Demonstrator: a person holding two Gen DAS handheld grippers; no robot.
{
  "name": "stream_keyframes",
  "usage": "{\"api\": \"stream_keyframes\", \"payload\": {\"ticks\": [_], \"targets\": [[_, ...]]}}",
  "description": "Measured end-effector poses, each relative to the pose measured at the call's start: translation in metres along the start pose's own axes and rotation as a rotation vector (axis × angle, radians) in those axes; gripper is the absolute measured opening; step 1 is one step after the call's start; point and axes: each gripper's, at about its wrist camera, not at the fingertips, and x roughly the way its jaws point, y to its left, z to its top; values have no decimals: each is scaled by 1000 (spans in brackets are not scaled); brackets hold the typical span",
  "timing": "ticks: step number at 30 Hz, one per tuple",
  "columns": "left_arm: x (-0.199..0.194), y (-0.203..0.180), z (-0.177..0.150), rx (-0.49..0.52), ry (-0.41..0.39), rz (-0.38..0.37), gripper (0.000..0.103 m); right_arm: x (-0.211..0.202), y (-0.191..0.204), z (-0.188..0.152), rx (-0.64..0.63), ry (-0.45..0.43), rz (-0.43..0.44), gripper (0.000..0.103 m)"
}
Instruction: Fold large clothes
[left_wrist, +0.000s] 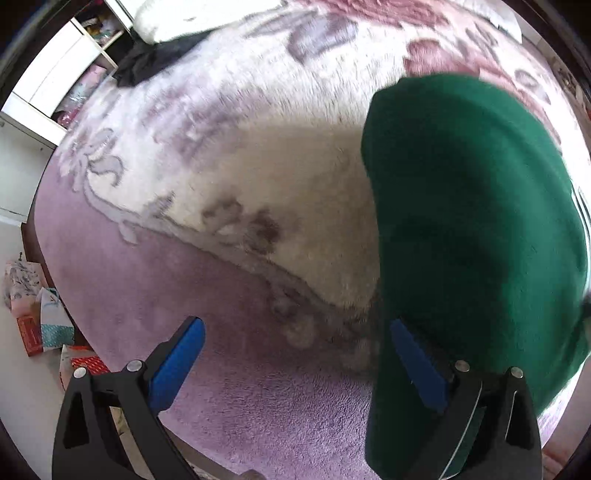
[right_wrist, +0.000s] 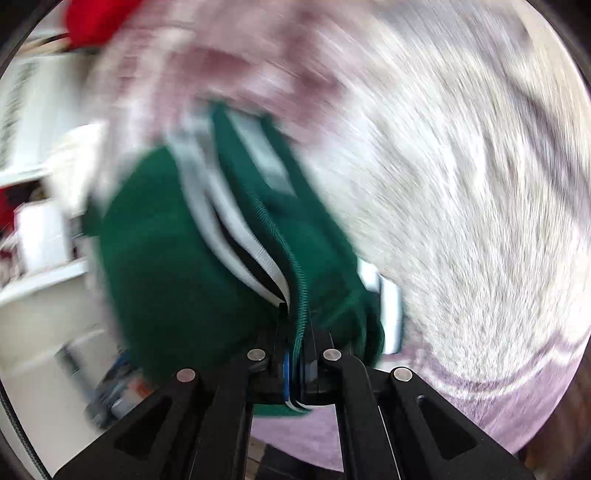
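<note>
While my left gripper (left_wrist: 295, 354) hangs wide apart and empty over the fluffy pink-and-cream blanket (left_wrist: 229, 177), with the green jacket (left_wrist: 472, 206) lying on it beside its right finger, my right gripper (right_wrist: 295, 347) is clamped tight on that jacket's (right_wrist: 170, 266) zipper edge.

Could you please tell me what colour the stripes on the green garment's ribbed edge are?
White with a black band on the dark green fleece garment, clearest in the right wrist view.

Both wrist views look steeply down, close over the floral blanket (left_wrist: 258, 155); both share the green jacket (right_wrist: 166, 266).
</note>
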Motion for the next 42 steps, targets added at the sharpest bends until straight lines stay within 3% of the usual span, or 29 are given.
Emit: {"api": "stream_keyframes", "payload": {"ticks": [2, 5, 6, 8, 11, 13, 18, 19, 20, 21, 25, 27, 31, 34, 36, 37, 38, 40, 42], "targets": [[7, 2, -2, 12, 12, 38, 103, 38, -5, 4, -5, 112, 16, 3], [11, 12, -5, -12, 24, 7, 103, 25, 15, 13, -72, 117, -6, 15], [12, 15, -6, -20, 28, 2, 103, 12, 21, 16, -87, 81, -21, 20], [13, 21, -6, -18, 32, 25, 103, -20, 30, 22, -110, -17, -14, 46], [6, 32, -3, -49, 17, 37, 103, -54, 48, 39, -137, -129, 61, 69], [-2, 39, 1, -82, -2, 30, 103, -51, 62, 59, -143, -122, 145, 70], [-25, 41, 23, -113, -76, 24, 103, 15, 87, 115, -83, 32, 295, 68], [-29, 40, 28, -117, -88, 18, 103, 21, 92, 119, -102, 19, 286, 38], [-32, 37, 33, -123, -101, 9, 103, 26, 101, 117, -138, 10, 226, 16], [-36, 34, 38, -131, -114, -4, 103, 26, 112, 113, -183, -6, 147, 3], [-47, 14, 56, -114, -156, -51, 103, -22, 131, 99, -217, -225, 104, 2], [-45, 6, 61, -90, -159, -49, 103, -28, 128, 103, -221, -283, 32, 2], [-30, -13, 64, -29, -117, -26, 103, 20, 117, 117, -208, -58, -17, 3], [-28, -16, 58, -19, -112, -17, 103, 3, 119, 108, -244, -21, -10, 17], [-27, -14, 56, -29, -106, -25, 103, -17, 110, 95, -254, -50, -14, 37], [-26, -13, 55, -35, -103, -29, 103, -24, 100, 85, -257, -57, -14, 56], [-25, -12, 54, -43, -102, -32, 103, -26, 86, 74, -246, -39, -11, 65], [-24, -12, 53, -51, -104, -35, 103, -20, 49, 54, -204, 42, 19, 65], [-23, -13, 53, -56, -106, -33, 103, -6, 20, 31, -145, 161, 113, 65]]}}
